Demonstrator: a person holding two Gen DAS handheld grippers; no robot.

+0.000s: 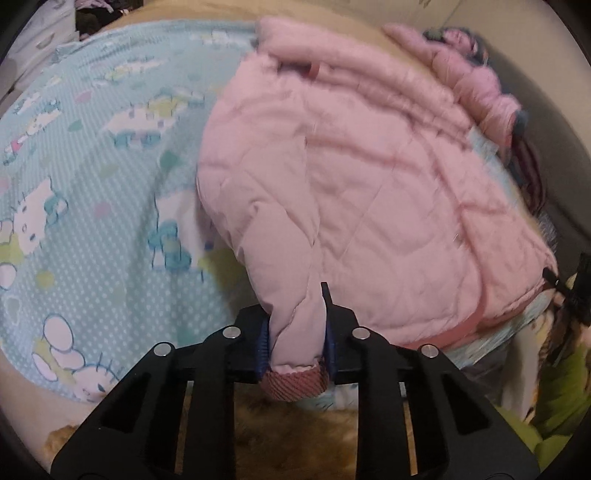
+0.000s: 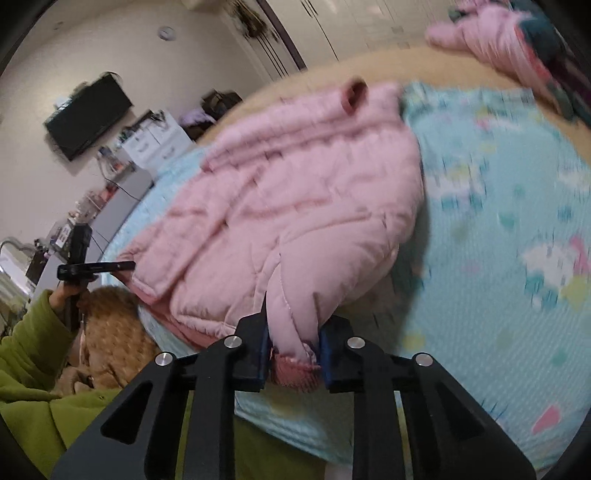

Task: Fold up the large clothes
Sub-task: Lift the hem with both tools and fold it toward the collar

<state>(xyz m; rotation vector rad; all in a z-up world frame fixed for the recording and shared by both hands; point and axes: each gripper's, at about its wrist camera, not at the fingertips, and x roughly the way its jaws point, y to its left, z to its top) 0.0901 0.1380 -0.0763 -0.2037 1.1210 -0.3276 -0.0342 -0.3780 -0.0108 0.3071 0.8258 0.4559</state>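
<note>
- The pink padded jacket (image 1: 354, 192) lies on a bed, on a light blue sheet (image 1: 92, 184) with cartoon prints, and its body is spread rather flat.
- The left tongs (image 1: 295, 343) are closed on one sleeve (image 1: 291, 332) near its ribbed cuff (image 1: 293, 384); the blue pads (image 1: 263, 343) press the fabric from both sides.
- The right tongs (image 2: 293, 354) are closed on the other sleeve end (image 2: 291, 321) in the same way, with the ribbed cuff (image 2: 295, 373) just under the pads (image 2: 263, 350).
- In the right wrist view the left tongs show at the left side, held by a hand (image 2: 61, 295) with a green sleeve (image 2: 26, 362).
- Both sleeve ends are at the near edge of the jacket, close to the person, and the collar side (image 2: 354, 96) is far.
- My judgement: the folding is at an early stage. The jacket is laid out and both sleeves are gripped, but no clear fold of the body is visible yet.
- What is left, I think: to bring the sleeves over the body, then to fold the body into a smaller packet.
- A second pink garment (image 2: 491, 33) lies far on the bed in a heap with other dark clothes, so more pieces may wait.
- The pictures are a little blurred, so small details of the fabric are not sure.
</note>
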